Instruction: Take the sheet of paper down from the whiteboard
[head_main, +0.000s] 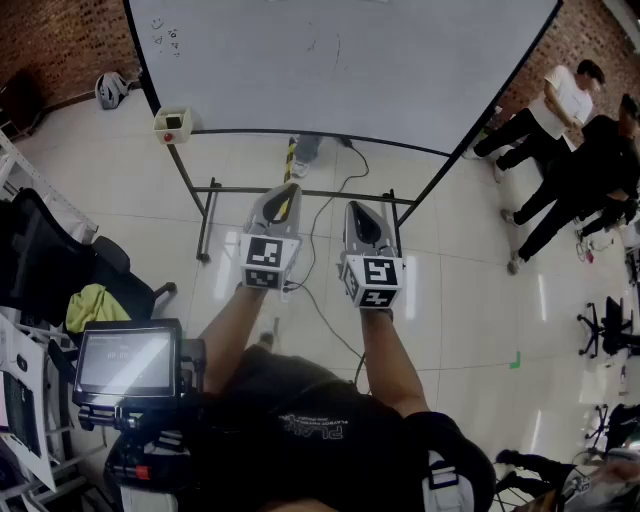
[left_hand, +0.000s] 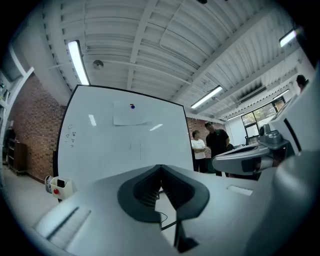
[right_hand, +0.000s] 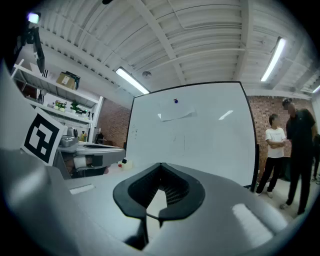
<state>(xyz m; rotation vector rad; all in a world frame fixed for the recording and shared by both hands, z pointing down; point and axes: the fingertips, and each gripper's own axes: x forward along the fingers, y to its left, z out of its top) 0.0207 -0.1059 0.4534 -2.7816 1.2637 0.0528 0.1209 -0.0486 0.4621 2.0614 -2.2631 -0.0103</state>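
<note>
A white sheet of paper (left_hand: 131, 115) hangs high on the whiteboard (left_hand: 120, 145) under a small blue magnet (left_hand: 132, 106). The right gripper view shows the same sheet (right_hand: 175, 114) and its magnet (right_hand: 175, 101) near the board's top. In the head view I cannot make out the sheet on the whiteboard (head_main: 340, 60). My left gripper (head_main: 288, 190) and right gripper (head_main: 357, 207) are held side by side, level, pointing at the board from some distance. Both are shut with nothing between the jaws, as the left gripper (left_hand: 161, 167) and right gripper (right_hand: 161, 164) views show.
The board's metal stand (head_main: 205, 215) and a cable (head_main: 325, 235) lie on the floor ahead. A small box with a red button (head_main: 172, 123) hangs at the board's lower left. Two people (head_main: 560, 150) stand at the right. A monitor (head_main: 125, 362) and a chair (head_main: 95, 290) are at my left.
</note>
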